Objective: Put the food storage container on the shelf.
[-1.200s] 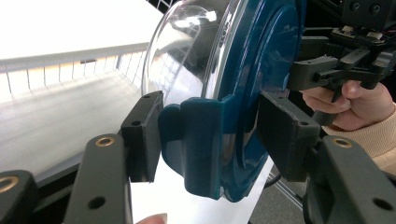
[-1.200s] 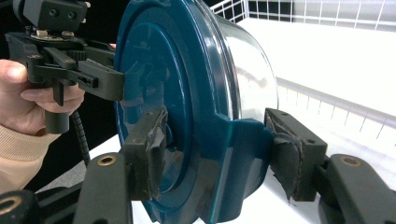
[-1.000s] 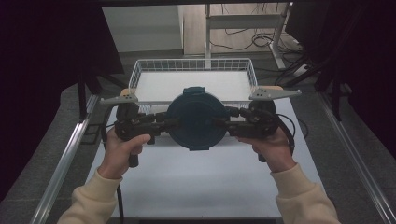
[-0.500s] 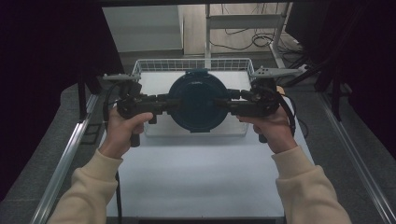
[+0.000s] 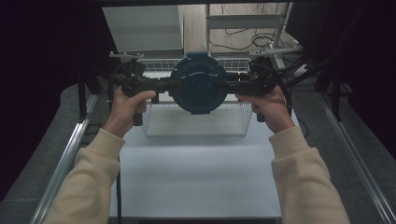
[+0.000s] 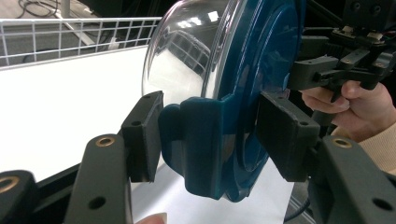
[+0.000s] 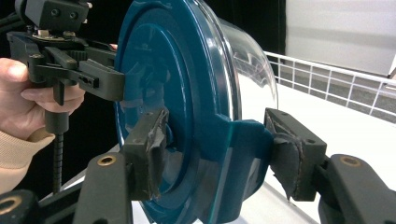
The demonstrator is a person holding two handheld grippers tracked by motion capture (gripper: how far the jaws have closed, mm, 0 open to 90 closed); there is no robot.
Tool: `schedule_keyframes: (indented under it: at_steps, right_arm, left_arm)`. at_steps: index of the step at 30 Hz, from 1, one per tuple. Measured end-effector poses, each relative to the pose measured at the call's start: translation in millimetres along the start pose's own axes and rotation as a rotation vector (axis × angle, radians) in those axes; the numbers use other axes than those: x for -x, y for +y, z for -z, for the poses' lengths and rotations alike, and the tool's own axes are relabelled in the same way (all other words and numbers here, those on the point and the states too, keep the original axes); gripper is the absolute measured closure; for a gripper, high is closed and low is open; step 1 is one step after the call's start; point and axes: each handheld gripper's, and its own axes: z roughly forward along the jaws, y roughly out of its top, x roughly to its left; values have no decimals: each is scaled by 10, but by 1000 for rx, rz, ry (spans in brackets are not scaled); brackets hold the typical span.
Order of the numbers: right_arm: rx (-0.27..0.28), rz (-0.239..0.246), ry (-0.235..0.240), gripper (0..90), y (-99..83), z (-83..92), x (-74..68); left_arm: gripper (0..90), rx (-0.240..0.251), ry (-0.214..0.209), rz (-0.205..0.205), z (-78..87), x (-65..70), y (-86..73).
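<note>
The lidded container (image 5: 198, 83) hangs above the bench (image 5: 196, 177), tipped on its side, over the near wall of the wire basket (image 5: 194, 119), which sits at the bench's twelve o'clock end. The left gripper (image 5: 161, 85) clamps it at nine o'clock, the right gripper (image 5: 233, 85) at three o'clock (each on a clip tab of the lid). Cables (image 5: 243, 39) lie on the floor beyond the basket.

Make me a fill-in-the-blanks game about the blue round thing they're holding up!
1. The lid of the bowl is dark ____.
2. The bowl's dome is made of clear ____.
3. The left gripper and the right gripper each clamp a ____ on the lid's edge.
4. Behind it stands a white wire ____.

Missing words: blue; glass; tab; basket
</note>
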Motion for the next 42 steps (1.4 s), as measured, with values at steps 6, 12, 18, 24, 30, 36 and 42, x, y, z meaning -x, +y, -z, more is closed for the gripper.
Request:
schedule_keyframes:
  at_steps: [6, 12, 18, 24, 30, 36, 42]
  right_arm:
    - [-3, -41, 5, 410, 20, -165, 240]
    - [-26, -94, 16, 408, -42, -312, 423]
    - [-48, -121, 8, 403, -100, -372, 514]
    - [-30, -181, 11, 402, -167, -419, 665]
    - [-1, -272, 9, 399, -168, -493, 789]
    - [-18, -407, -21, 390, -93, -616, 896]
    - [-19, -590, -67, 378, -139, -757, 947]
  left_arm:
    - [428, -13, -9, 61, -151, -259, 38]
    - [428, -25, 11, 94, -245, -384, 18]
    - [422, -53, 20, 104, -347, -466, 12]
    - [426, -40, 4, 149, -449, -588, 24]
    - [422, -7, -9, 229, -529, -728, 60]
    - [390, 8, -42, 332, -629, -944, 54]
    - [336, 4, -39, 385, -690, -1065, 18]
